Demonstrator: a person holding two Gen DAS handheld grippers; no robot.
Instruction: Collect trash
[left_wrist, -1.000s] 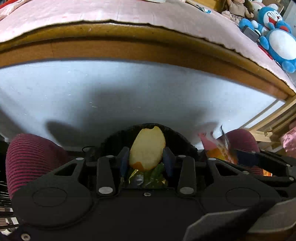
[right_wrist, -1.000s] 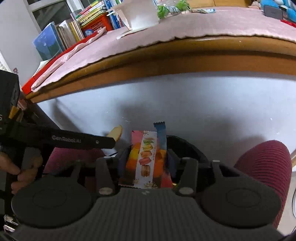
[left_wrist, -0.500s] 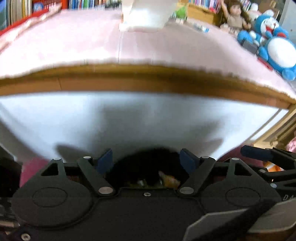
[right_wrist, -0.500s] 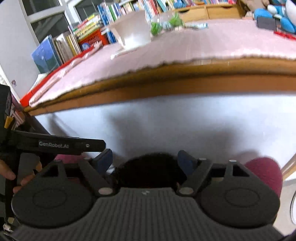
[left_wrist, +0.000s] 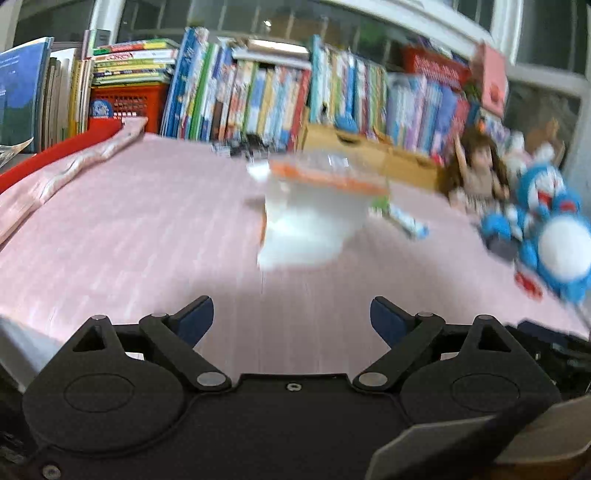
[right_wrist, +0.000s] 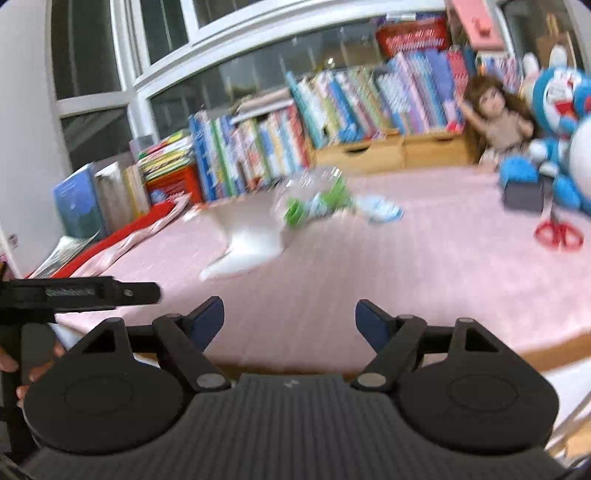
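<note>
Standing wide with nothing between its fingers, the left gripper (left_wrist: 291, 317) is opening above the pink-covered counter (left_wrist: 129, 236); no writing on the blurred books (left_wrist: 258, 99) can be read. Trash, a white bag (left_wrist: 310, 225) and a green-labelled bottle (right_wrist: 314, 203), lies mid-counter with bare cloth all around. The right gripper (right_wrist: 290, 319) is spread and empty near the counter's front edge.

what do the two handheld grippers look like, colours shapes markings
Both are black plastic. Each has two round disc housings, angled linkage arms with silver pivot pins and dark blue fingertip pads. The left gripper has a smooth flat body with a small centre screw. The right gripper has a ribbed grey-black top. Seen from the right wrist view, the left one has a black bar with blurred white lettering.
</note>
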